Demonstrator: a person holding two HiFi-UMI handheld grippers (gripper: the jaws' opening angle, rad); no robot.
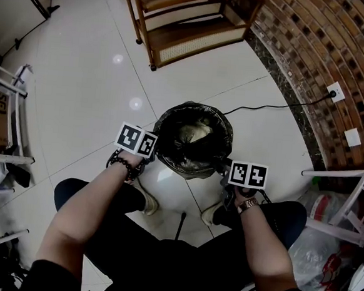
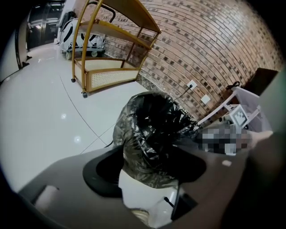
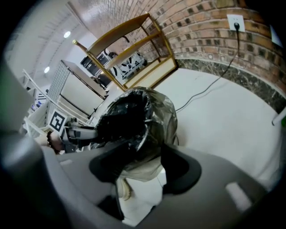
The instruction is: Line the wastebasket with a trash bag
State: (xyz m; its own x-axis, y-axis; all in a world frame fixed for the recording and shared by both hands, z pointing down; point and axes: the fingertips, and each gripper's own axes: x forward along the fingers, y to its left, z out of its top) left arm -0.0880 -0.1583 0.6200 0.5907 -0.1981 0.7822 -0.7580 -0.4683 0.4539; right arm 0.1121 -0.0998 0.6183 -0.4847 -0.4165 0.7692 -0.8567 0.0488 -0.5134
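Note:
A round wastebasket (image 1: 191,169) stands on the white tiled floor between the person's feet. A crinkled black trash bag (image 1: 171,123) lines it and is folded down over its rim. My left gripper (image 1: 146,151) is at the basket's left rim and my right gripper (image 1: 232,177) at its right rim. In the left gripper view the jaws of the left gripper (image 2: 149,179) stand wide with the bag's folded-over skirt (image 2: 147,147) between them. In the right gripper view the right gripper (image 3: 145,174) also has wide jaws straddling the bag (image 3: 134,120). I see no pad pinching the film.
A wooden shelf cart (image 1: 185,23) stands behind the basket. A brick wall (image 1: 327,59) runs along the right with a socket (image 1: 335,91) and a black cable (image 1: 266,106) on the floor. White racks (image 1: 347,205) (image 1: 8,115) flank the person, with plastic bags (image 1: 315,246) at right.

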